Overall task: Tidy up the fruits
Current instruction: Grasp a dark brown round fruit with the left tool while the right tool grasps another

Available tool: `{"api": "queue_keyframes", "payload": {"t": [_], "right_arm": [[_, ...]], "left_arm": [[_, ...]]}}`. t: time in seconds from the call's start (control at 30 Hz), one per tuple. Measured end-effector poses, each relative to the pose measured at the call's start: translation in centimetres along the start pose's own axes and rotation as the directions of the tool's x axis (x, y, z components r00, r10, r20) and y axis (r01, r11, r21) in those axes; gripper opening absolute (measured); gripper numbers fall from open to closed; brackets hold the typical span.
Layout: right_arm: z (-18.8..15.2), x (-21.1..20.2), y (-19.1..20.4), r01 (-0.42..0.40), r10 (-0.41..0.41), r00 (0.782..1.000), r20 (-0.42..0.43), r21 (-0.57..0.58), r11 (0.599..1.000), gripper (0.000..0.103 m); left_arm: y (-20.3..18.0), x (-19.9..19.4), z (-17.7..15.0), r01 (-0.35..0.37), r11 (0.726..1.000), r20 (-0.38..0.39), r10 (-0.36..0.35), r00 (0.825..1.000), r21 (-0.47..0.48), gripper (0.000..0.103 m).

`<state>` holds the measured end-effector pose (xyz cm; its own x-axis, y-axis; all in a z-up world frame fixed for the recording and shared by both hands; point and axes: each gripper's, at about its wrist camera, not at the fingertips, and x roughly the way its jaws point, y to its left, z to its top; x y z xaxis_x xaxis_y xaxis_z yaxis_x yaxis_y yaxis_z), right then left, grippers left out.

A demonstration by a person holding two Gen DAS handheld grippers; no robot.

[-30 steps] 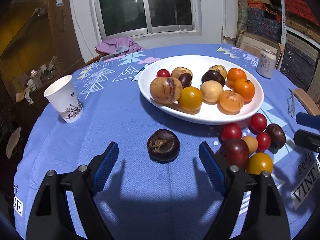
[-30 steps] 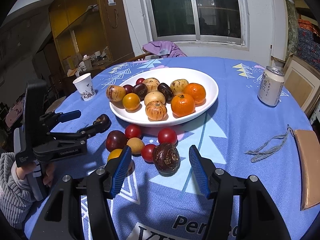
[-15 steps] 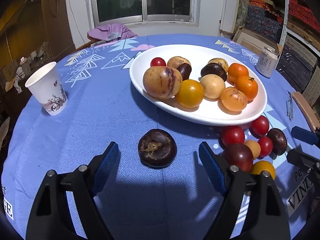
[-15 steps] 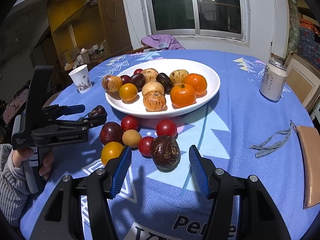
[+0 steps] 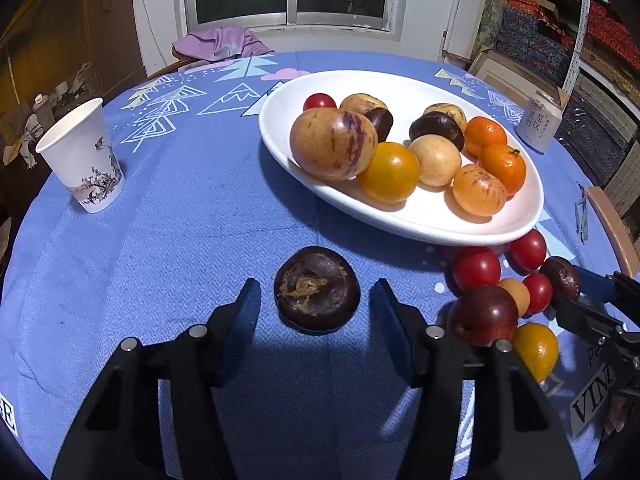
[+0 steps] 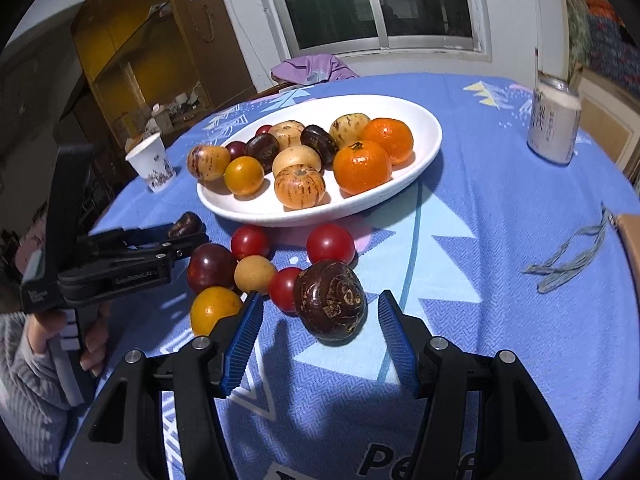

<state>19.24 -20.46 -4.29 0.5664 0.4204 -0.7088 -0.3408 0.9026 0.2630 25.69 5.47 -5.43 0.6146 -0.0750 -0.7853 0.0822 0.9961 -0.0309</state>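
The left gripper is sitting low over the desk with its two fingers spread apart. A dark round fruit is lying on the blue cloth between the fingers, and neither finger is touching it.

The right gripper is also spread wide. A dark brown fruit is lying between its blue pads, apart from both. This fruit is touching a small red fruit on its left.

Just beyond that, a little bunch of loose fruits is sitting on the cloth: a dark red plum, a tan fruit, a yellow fruit and two red tomatoes. They are lying right beside the near edge of the white plate.

The plate is holding many fruits, such as two oranges, a yellow tomato and a striped fruit.

Farther out, a paper cup is standing upright on the left side of the desk. A drink can is standing on the far right side. A grey string is lying on the cloth near the right edge.
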Motion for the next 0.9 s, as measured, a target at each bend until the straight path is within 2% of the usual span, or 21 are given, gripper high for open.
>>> {"api": "queue_keyframes", "payload": {"t": [0.03, 0.07, 0.1, 0.17, 0.27, 0.33, 0.4, 0.6, 0.9], "right_arm": [[0.0, 0.1, -0.2, -0.009, 0.009, 1.000, -0.007, 0.010, 1.000, 0.046], [0.0, 0.2, -0.5, -0.015, 0.016, 1.000, -0.015, 0.023, 1.000, 0.040], [0.0, 0.2, -0.7, -0.017, 0.017, 1.000, -0.016, 0.032, 0.999, 0.039], [0.0, 0.0, -1.0, -0.016, 0.017, 1.000, -0.017, 0.042, 0.999, 0.038], [0.1, -0.2, -1.1, 0.052, -0.052, 0.999, -0.006, 0.016, 0.999, 0.038], [0.1, 0.0, -0.9, 0.064, -0.064, 0.998, -0.006, 0.006, 0.998, 0.039], [0.1, 0.1, -0.6, 0.059, -0.059, 0.998, -0.006, -0.012, 0.998, 0.038], [0.2, -0.7, -0.7, 0.052, -0.052, 0.998, 0.019, -0.009, 0.999, 0.038], [0.7, -2.9, -0.4, 0.030, -0.029, 0.995, 0.092, -0.013, 0.999, 0.038]], "left_arm": [[0.0, 0.0, 0.0, 0.003, 1.000, 0.002, -0.003, 1.000, -0.001, 0.050], [0.0, -0.1, 0.0, 0.004, 1.000, 0.003, -0.004, 1.000, -0.002, 0.048], [0.0, -0.1, 0.0, 0.005, 1.000, 0.003, -0.005, 1.000, -0.003, 0.047], [0.1, -0.1, -0.1, 0.009, 1.000, 0.004, -0.009, 1.000, -0.006, 0.046], [0.2, -0.2, -0.1, 0.011, 1.000, 0.005, -0.011, 1.000, -0.012, 0.045], [0.1, -0.2, -0.1, 0.007, 1.000, 0.003, -0.007, 1.000, -0.008, 0.045], [0.0, -0.2, -0.1, 0.012, 1.000, 0.006, -0.012, 1.000, -0.005, 0.041], [0.6, -0.6, -0.2, 0.044, 0.999, 0.023, -0.043, 0.999, -0.032, 0.041], [0.3, -3.4, 0.0, 0.038, 0.999, 0.104, -0.035, 0.994, -0.029, 0.041]]}}
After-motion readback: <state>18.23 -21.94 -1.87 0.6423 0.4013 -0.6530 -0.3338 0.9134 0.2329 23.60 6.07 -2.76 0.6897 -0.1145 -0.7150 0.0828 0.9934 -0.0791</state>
